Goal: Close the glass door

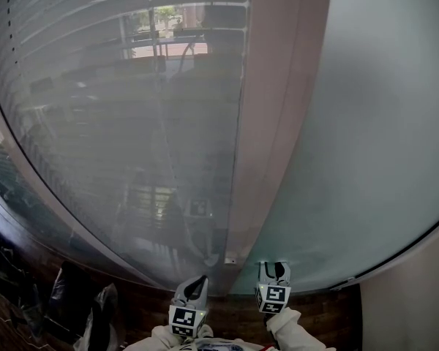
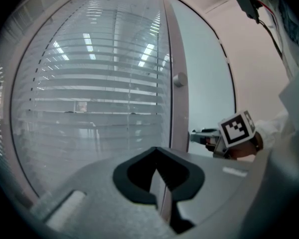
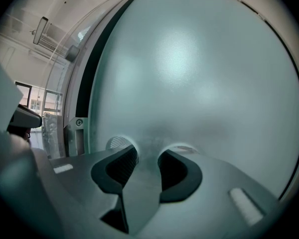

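At the bottom of the head view, the left gripper (image 1: 198, 281) and the right gripper (image 1: 275, 270) point side by side toward a glazed wall, each carried by a white sleeve (image 1: 296, 331). The frosted glass door (image 1: 373, 123) fills the right half. A pale upright frame post (image 1: 274, 108) separates it from a clear pane (image 1: 73, 86) backed by slatted blinds (image 1: 168, 159). The right gripper's tips lie at the foot of the door, just right of the post. The left gripper sits below the clear pane, just left of the post's foot. Dark wooden floor (image 1: 322, 316) shows beneath.

Left gripper view: the jaws are closed on each other, tips meeting in a point, with nothing clamped. Ahead rises the frame post, carrying a small round knob (image 2: 179, 79). The blinds lie to its left and the frosted door to its right. The right gripper, with its marker cube (image 2: 237, 127), reaches toward the door from the right.

Right gripper view: the jaws stand apart and empty, with only frosted glass visible between the pads. The tips are at or very near the door surface; contact cannot be confirmed. A dark vertical band (image 3: 87, 98) runs along the door's left edge, next to a frame piece with a screw (image 3: 78, 122).
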